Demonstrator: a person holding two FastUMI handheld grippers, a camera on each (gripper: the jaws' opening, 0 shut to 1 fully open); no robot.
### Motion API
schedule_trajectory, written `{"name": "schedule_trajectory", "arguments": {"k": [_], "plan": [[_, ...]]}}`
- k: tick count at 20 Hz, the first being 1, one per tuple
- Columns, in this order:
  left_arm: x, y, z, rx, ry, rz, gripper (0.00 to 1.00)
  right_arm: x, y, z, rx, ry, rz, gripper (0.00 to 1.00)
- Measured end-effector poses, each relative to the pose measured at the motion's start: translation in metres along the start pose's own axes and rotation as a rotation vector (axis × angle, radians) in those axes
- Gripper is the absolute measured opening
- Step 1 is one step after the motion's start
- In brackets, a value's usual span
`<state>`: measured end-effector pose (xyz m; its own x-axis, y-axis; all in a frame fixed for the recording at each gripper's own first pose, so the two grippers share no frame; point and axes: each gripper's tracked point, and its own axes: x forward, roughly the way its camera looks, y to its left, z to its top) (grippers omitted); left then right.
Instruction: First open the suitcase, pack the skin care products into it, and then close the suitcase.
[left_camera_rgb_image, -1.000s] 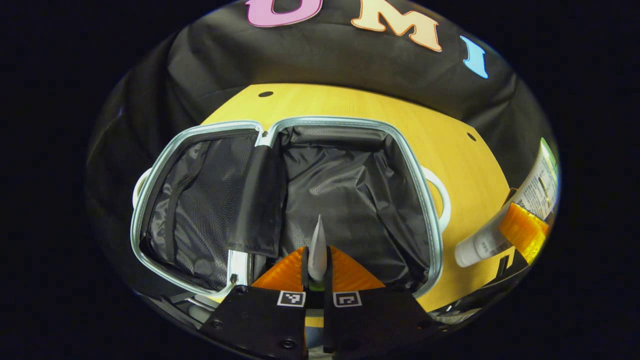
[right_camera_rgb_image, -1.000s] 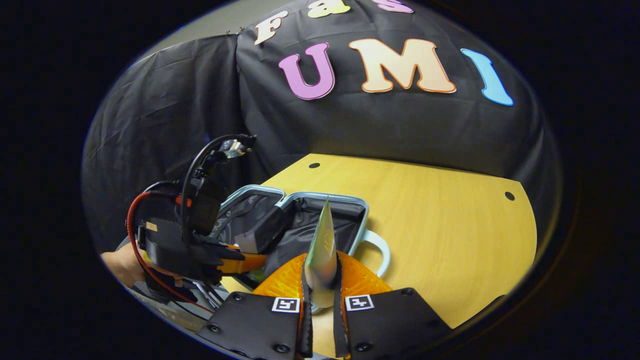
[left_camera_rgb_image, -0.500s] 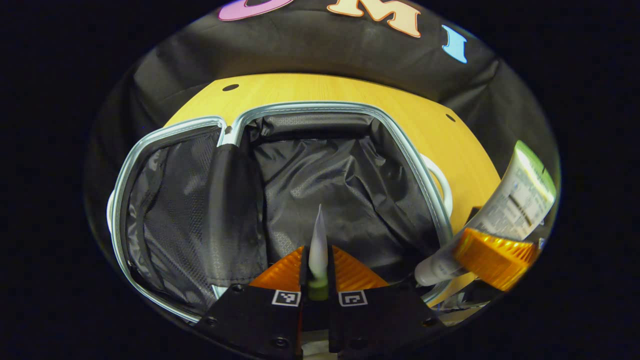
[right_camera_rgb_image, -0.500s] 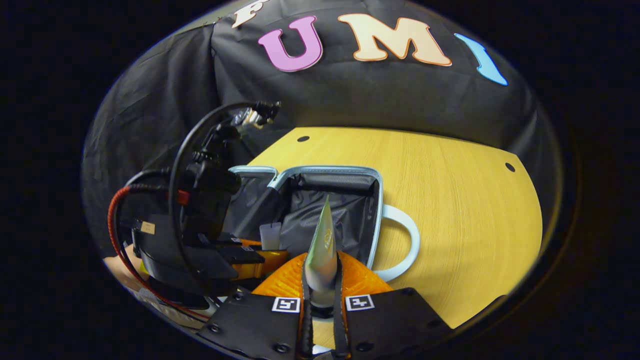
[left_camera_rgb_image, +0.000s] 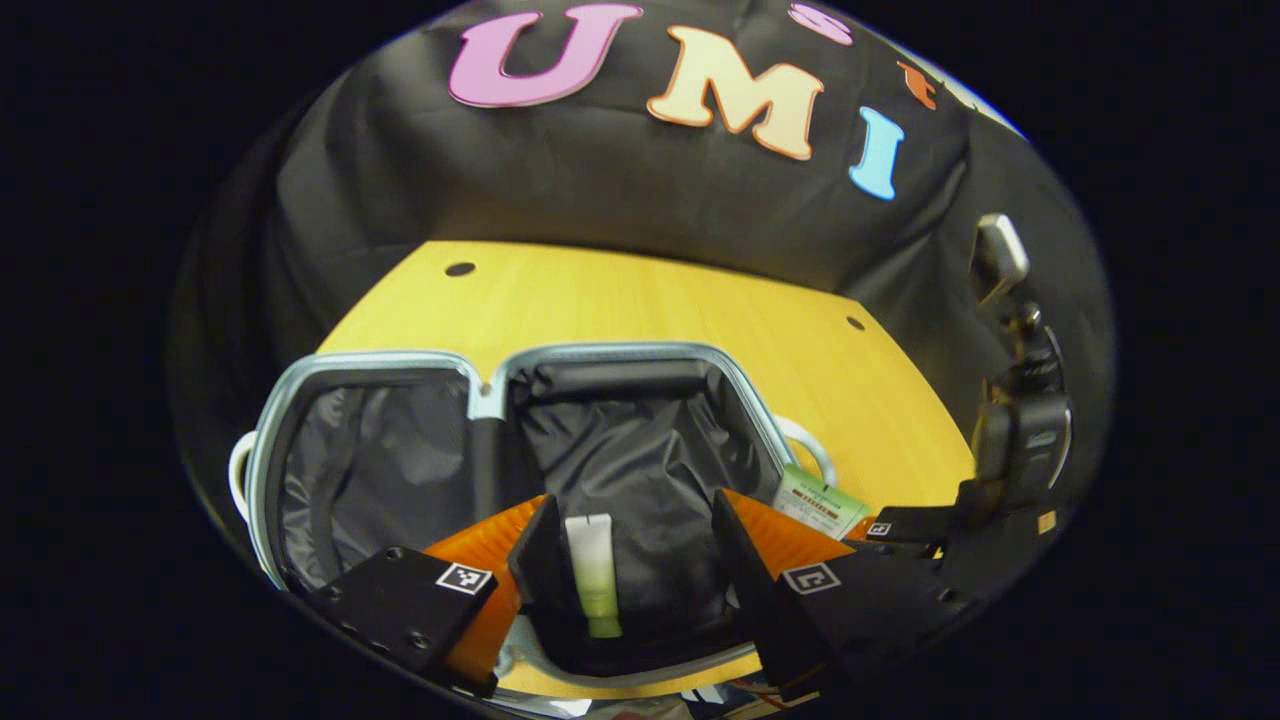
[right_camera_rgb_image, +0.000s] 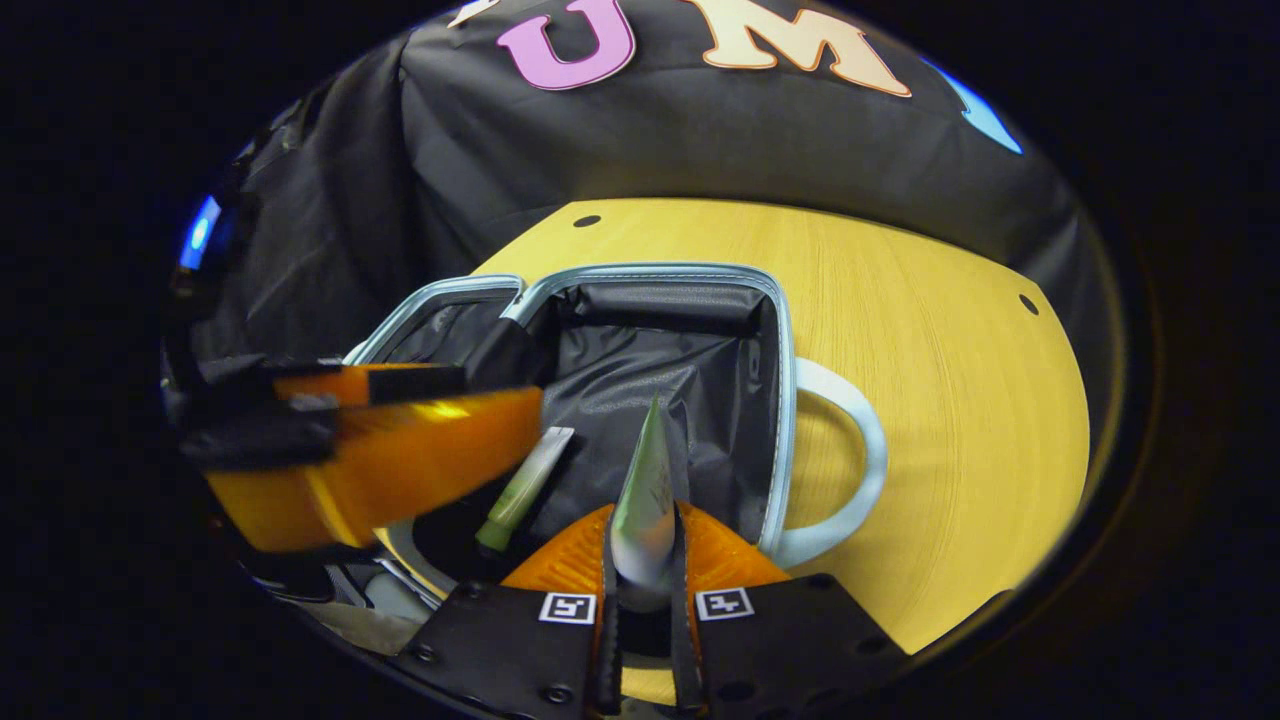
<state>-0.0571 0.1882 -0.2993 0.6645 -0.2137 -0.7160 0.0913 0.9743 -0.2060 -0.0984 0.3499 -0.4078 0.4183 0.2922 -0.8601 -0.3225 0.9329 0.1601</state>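
Left gripper view: left gripper fingers are spreading wide apart, gripping nothing. The small white tube with a green cap end is lying between the fingers, down on the black lining of the open light-blue-rimmed suitcase. The right gripper is sitting off to the right, holding a white-and-green tube.

Right gripper view: right gripper fingers are pinching the flat silvery-green tube, which is pointing forward over the suitcase's right compartment. The released tube is lying just left of the fingers, below the left gripper's finger. The yellow wooden surface is lying to the right.

Progress judgement: suitcase opened, one product packed, second about to go in, closing not yet done.
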Motion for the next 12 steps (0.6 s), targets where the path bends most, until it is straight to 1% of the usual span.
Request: {"name": "schedule_trajectory", "arguments": {"k": [1, 4, 5, 6, 7, 8, 10, 11, 12], "plan": [[-0.008, 0.011, 0.006, -0.009, -0.019, 0.021, 0.90, 0.005, 0.003, 0.003, 0.000, -0.009, -0.005, 0.22], [-0.018, 0.046, 0.011, -0.048, -0.054, 0.054, 0.91, 0.007, 0.009, 0.013, 0.008, -0.028, -0.003, 0.30], [-0.023, 0.059, 0.011, -0.064, -0.069, 0.070, 0.91, 0.007, 0.009, 0.020, 0.018, -0.059, -0.010, 0.27], [-0.028, 0.071, 0.012, -0.080, -0.080, 0.090, 0.90, 0.003, 0.013, 0.029, 0.026, -0.091, 0.001, 0.31], [-0.032, 0.088, 0.014, -0.095, -0.092, 0.122, 0.90, -0.001, 0.015, 0.038, 0.029, -0.124, 0.008, 0.52], [-0.036, 0.106, 0.014, -0.112, -0.097, 0.155, 0.90, -0.006, 0.017, 0.047, 0.031, -0.163, 0.012, 0.68], [-0.046, 0.137, 0.019, -0.140, -0.122, 0.215, 0.92, -0.023, 0.018, 0.074, 0.039, -0.277, 0.017, 1.00], [-0.053, 0.154, 0.023, -0.150, -0.135, 0.250, 0.92, -0.033, 0.016, 0.088, 0.032, -0.330, 0.014, 0.98], [-0.059, 0.172, 0.027, -0.157, -0.147, 0.283, 0.92, -0.041, 0.014, 0.099, 0.022, -0.380, 0.002, 0.98]]}}
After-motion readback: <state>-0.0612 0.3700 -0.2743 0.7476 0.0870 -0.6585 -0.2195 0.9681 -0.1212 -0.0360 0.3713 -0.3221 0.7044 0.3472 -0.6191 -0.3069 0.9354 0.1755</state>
